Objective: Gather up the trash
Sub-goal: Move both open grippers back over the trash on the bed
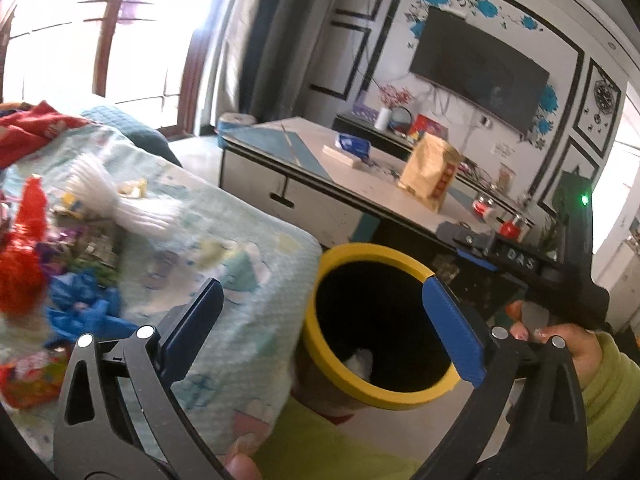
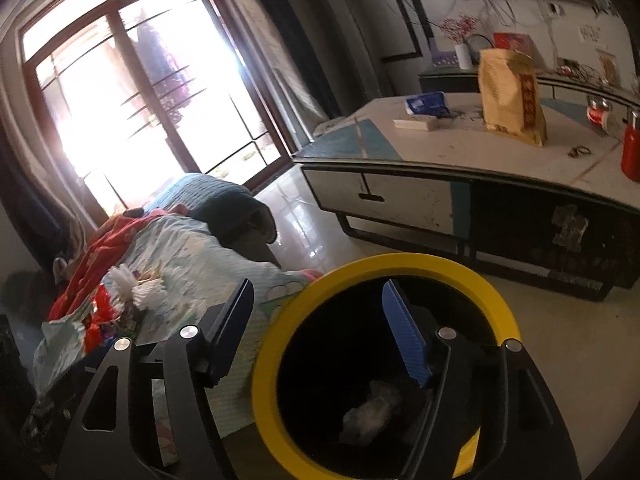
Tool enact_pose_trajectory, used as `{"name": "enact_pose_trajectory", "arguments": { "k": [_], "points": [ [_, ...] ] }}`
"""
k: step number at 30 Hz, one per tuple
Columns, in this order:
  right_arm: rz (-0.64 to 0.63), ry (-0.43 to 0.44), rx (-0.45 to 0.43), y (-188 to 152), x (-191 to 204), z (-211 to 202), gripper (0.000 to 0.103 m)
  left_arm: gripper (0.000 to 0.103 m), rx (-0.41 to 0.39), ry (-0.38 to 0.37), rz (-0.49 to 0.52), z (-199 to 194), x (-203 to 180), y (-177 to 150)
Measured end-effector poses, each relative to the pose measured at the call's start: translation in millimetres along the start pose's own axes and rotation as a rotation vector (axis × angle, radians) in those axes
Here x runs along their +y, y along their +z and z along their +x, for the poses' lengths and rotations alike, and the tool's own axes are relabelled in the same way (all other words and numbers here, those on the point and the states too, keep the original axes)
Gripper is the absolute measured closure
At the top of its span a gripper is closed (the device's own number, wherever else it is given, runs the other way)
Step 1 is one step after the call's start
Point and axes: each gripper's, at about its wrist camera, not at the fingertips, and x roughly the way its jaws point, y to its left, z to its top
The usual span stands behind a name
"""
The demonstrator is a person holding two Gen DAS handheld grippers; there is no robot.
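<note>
Yellow-rimmed bin [image 2: 280, 340] fills the lower centre, a crumpled tissue [image 2: 370, 410] inside. Both the left claw [image 1: 320, 312] and right claw [image 2: 320, 328] gape empty above it. Wrappers [image 1: 60, 240] litter the bedspread [image 1: 224, 240] at left.

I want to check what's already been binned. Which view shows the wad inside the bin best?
The right wrist view: it looks down into the bin at the grey wad on its bottom. The left wrist view shows only a pale corner behind the rim.
</note>
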Motion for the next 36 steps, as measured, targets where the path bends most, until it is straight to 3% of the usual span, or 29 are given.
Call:
{"name": "enact_pose_trajectory", "arguments": {
  "k": [16, 36],
  "points": [
    [-0.162, 0.122, 0.007, -16.8, 85.1, -7.4, 0.033, 0.011, -0.144, 0.143, -0.067, -52.4, 53.1, 17.0],
    [-0.313, 0.255, 0.048, -37.9, 170.1, 0.0, 0.029, 0.011, -0.236, 0.262, -0.199, -99.2, 120.8, 28.6]
  ]
}}
